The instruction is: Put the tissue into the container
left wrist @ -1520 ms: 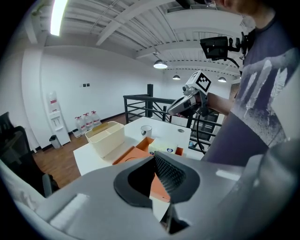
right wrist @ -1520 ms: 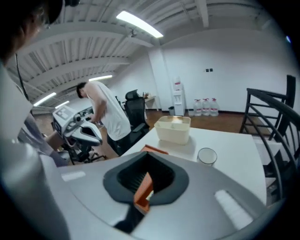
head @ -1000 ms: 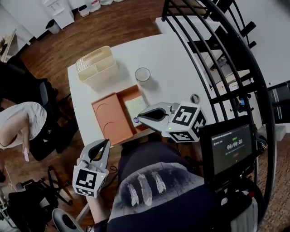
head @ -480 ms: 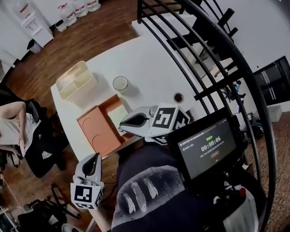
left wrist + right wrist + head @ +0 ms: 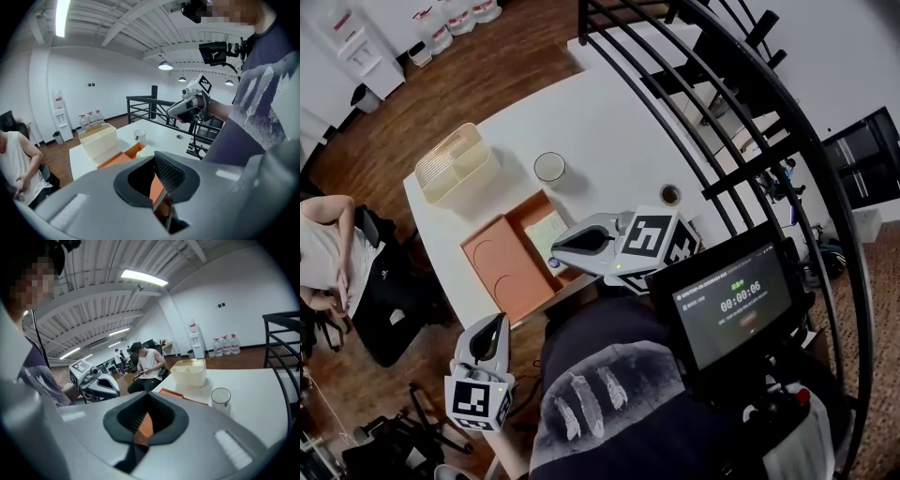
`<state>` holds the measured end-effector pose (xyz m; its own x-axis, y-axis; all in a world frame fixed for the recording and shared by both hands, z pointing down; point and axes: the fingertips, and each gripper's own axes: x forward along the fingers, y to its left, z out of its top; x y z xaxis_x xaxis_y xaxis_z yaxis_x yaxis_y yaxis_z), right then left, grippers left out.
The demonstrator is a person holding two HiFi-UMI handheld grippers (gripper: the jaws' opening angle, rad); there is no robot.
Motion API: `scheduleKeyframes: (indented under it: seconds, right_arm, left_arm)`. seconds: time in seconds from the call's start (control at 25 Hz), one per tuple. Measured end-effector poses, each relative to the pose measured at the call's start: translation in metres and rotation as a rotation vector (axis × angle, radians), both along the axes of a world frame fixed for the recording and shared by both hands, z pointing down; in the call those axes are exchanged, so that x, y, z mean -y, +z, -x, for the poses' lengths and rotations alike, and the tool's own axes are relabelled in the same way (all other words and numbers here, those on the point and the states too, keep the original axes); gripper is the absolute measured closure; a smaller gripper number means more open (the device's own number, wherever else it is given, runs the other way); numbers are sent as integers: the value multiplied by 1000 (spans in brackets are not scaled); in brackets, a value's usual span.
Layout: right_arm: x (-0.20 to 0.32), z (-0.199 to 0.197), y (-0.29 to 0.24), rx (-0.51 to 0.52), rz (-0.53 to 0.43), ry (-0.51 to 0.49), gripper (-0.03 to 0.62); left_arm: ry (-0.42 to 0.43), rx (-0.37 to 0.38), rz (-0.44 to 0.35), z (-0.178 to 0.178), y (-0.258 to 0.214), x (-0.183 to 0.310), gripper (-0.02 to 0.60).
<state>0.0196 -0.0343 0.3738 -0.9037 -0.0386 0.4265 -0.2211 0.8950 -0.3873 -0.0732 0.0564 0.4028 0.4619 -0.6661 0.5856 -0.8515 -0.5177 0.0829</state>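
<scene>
Tissue (image 5: 546,228) lies in the orange tray (image 5: 492,267), centre frame; the container (image 5: 455,167) stands upper left. Right gripper (image 5: 555,249) hovers beside the tissue, jaws pressed together and empty, likely positioning for pickup. Left gripper (image 5: 496,322), likewise closed, idles lower left.

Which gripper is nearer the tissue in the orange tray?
Right. The right gripper hangs close by the tissue; the left gripper is beyond the table's near edge, well apart.

Tissue (image 5: 546,228): pale, folded flat, lying in one compartment of the orange tray (image 5: 492,267). Container (image 5: 455,164): cream, divided, open-topped, upright on desk (image 5: 609,131), near the tray.
</scene>
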Motion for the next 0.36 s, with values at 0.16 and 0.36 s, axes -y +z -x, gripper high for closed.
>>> scheduleKeyframes:
  seconds: [0.16,0.36]
  right_arm:
    - [-2,3,1,-5,2,7,591]
    - [-4,10,8,-7,10,11,591]
  left_arm:
    - [13,5,-6,5,-1,-2,568]
    - [3,-5,0,11,3,-5,568]
